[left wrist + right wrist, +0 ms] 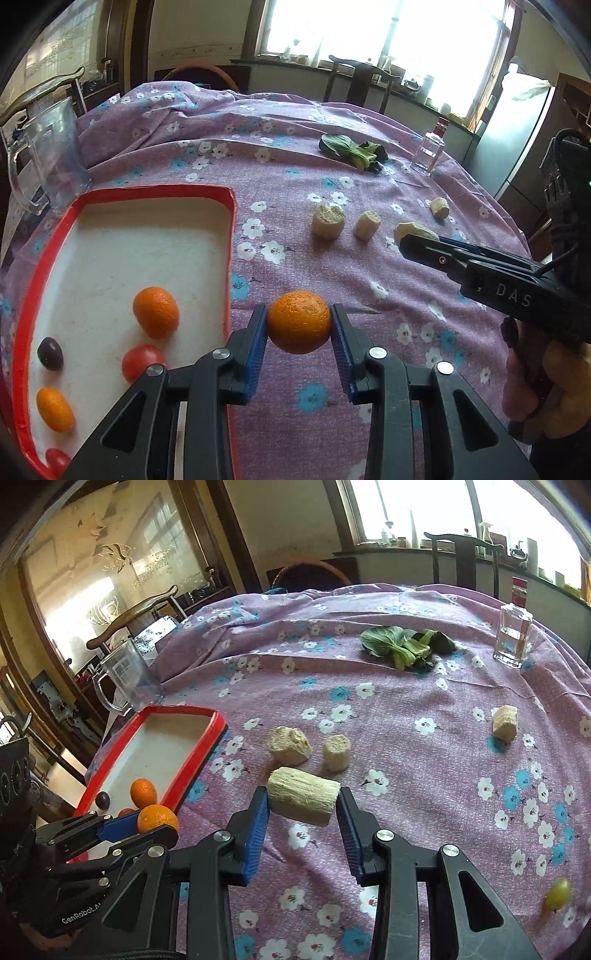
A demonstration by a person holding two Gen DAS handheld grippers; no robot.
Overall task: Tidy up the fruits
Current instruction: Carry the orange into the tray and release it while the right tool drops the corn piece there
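Observation:
My left gripper (298,314) is shut on a round orange (299,325), held above the flowered cloth just right of the red-rimmed tray (231,236). In the tray lie another orange (156,312), a cherry tomato (142,362), a dark grape (50,353) and a kumquat (54,410). My right gripper (303,797) is shut on a beige ridged cob piece (303,806), lifted off the cloth. The right wrist view also shows the left gripper (147,829) with its orange (157,818) near the tray's corner. A green grape (557,893) lies on the cloth at the right.
Three more beige cob pieces (290,746) (336,753) (505,723) sit mid-table. A leafy green (402,646) and a small glass bottle (515,638) lie farther back. A clear jug (48,162) stands behind the tray. Chairs ring the table.

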